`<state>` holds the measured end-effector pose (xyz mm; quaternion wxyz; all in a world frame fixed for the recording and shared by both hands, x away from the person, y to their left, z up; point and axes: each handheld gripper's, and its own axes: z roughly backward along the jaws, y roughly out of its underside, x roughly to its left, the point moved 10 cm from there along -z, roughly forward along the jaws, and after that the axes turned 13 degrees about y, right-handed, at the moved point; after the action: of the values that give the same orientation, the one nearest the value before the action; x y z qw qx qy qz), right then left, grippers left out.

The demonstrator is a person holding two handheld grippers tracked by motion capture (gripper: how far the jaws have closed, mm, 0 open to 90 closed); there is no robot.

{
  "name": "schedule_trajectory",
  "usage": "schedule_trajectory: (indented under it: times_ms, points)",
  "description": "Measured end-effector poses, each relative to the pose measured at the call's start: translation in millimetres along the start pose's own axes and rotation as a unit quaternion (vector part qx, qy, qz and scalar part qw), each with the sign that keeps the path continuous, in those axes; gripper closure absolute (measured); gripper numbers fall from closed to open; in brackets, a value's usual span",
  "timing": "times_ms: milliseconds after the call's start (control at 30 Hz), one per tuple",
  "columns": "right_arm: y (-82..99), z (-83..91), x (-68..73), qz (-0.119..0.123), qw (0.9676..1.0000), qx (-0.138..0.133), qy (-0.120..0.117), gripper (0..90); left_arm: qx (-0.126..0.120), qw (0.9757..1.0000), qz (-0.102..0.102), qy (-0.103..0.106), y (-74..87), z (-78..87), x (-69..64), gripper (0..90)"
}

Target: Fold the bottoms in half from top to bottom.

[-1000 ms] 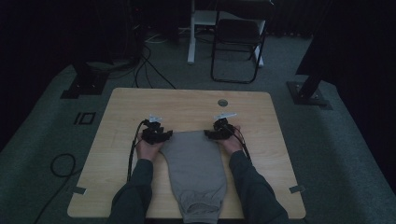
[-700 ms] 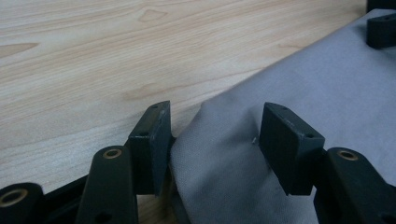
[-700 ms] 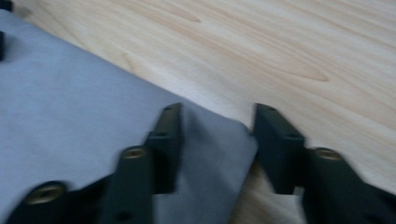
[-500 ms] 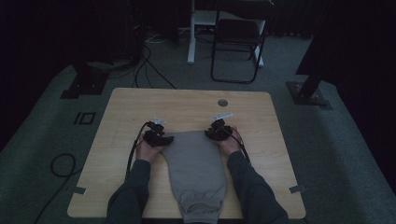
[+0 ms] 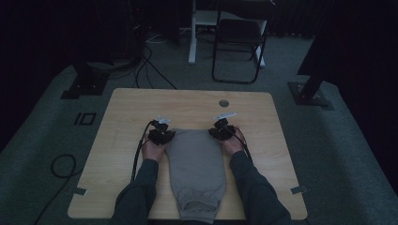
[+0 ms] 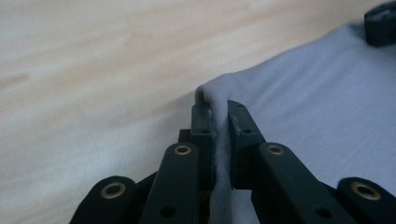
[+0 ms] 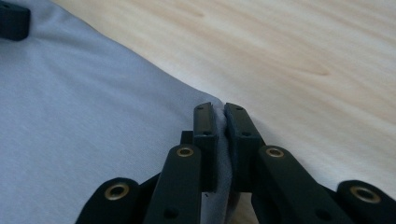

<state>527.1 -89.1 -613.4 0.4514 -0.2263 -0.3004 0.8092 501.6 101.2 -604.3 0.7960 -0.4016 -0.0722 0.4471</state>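
Fingers [image 6: 203, 133] of both grippers pinch the grey garment's [image 5: 196, 161] far corners.

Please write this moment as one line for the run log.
scene: grey garment flat on wooden table | left gripper: jaws shut on far left corner | right gripper: jaws shut on far right corner | phase: both corners pinched
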Motion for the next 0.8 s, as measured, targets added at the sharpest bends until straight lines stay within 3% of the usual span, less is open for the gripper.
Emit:
schedule_trajectory:
  times_ms: [367,467,600,800]
  points:
    - [-33.1,27.2,-18.8,-0.015,0.9978,-0.063,0.014,85.0,-0.036,0.9984,-0.042,-0.016,-35.8,16.1,-10.7,83.0]
    - [-43.9,36.9,-21.2,-0.014,0.9966,-0.080,0.014,85.0,-0.059,0.9971,-0.046,-0.010,-45.2,25.4,-13.9,83.0]
    - [-48.2,51.2,-14.0,-0.004,0.9951,-0.099,-0.001,85.0,-0.063,0.9958,-0.066,-0.004,-45.2,36.9,-23.5,83.0]
    - [-35.3,76.0,1.4,0.023,0.9924,-0.119,-0.021,84.9,-0.077,0.9928,-0.092,0.008,-38.2,58.0,-41.8,82.9]
